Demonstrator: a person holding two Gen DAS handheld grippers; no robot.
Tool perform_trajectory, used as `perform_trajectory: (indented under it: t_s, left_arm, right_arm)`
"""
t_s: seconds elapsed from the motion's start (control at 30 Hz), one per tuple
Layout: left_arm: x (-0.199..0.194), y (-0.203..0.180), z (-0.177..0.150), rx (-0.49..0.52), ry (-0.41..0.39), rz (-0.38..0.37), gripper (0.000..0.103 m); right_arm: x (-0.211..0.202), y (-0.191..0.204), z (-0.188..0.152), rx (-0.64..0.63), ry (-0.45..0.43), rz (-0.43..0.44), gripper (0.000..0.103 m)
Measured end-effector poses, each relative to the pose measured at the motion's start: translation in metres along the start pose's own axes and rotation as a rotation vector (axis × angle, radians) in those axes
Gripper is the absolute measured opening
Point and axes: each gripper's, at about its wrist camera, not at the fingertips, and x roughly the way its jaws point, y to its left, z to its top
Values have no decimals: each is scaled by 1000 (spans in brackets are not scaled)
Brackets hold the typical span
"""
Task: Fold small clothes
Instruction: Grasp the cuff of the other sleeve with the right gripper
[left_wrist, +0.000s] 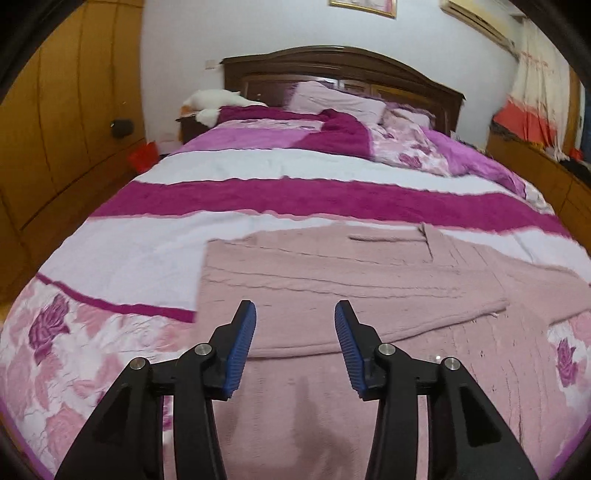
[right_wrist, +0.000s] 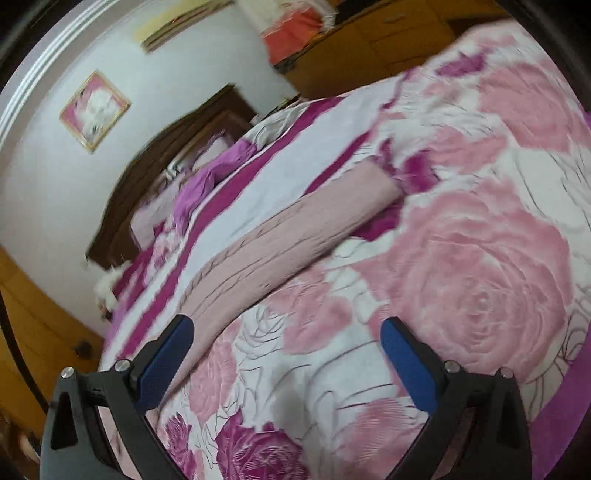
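Directly beneath our left gripper (left_wrist: 295, 325) lies the dusty-pink cable-knit sweater (left_wrist: 332, 280), spread flat on the floral pink-and-magenta quilted bedspread (left_wrist: 74, 350). Its blue-padded jaws stand partly spread with nothing between them, hovering over the near hem of the knit without touching it. One sleeve (left_wrist: 424, 317) is already laid across the body, so the folded-in part crosses in front of us from lower left to upper right. The other sleeve (right_wrist: 295, 236) stretches out to the right, and that long axis is what the next fold turns on, as we judge it.

Our right gripper (right_wrist: 288, 332) hangs over bare bedspread, jaws spread wide and empty. In its view the outstretched sleeve runs diagonally away from its left finger toward the cuff (right_wrist: 376, 184), lying up and to the left of the jaws, near but apart. We reckon the right hand is the nearer one to that sleeve, and must swing left to reach it.

Beyond stand the dark wooden headboard (left_wrist: 343, 66) and lilac pillows (left_wrist: 336, 99).
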Motion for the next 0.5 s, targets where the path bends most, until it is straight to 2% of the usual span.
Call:
perform_trajectory:
  t_s: [0.13, 0.2, 0.27, 0.5]
  left_arm:
    - [-22, 22, 3, -51, -78, 31, 22]
    - [-29, 30, 4, -84, -96, 22, 28]
    - [-30, 34, 5, -105, -98, 18, 28]
    - [-31, 36, 2, -43, -121, 98, 28]
  right_arm:
    - [2, -9, -1, 20, -33, 23, 103]
    - [7, -10, 0, -3, -38, 10, 103]
    - [15, -13, 4, -12, -47, 4, 103]
    - [47, -35, 33, 27, -97, 50, 103]
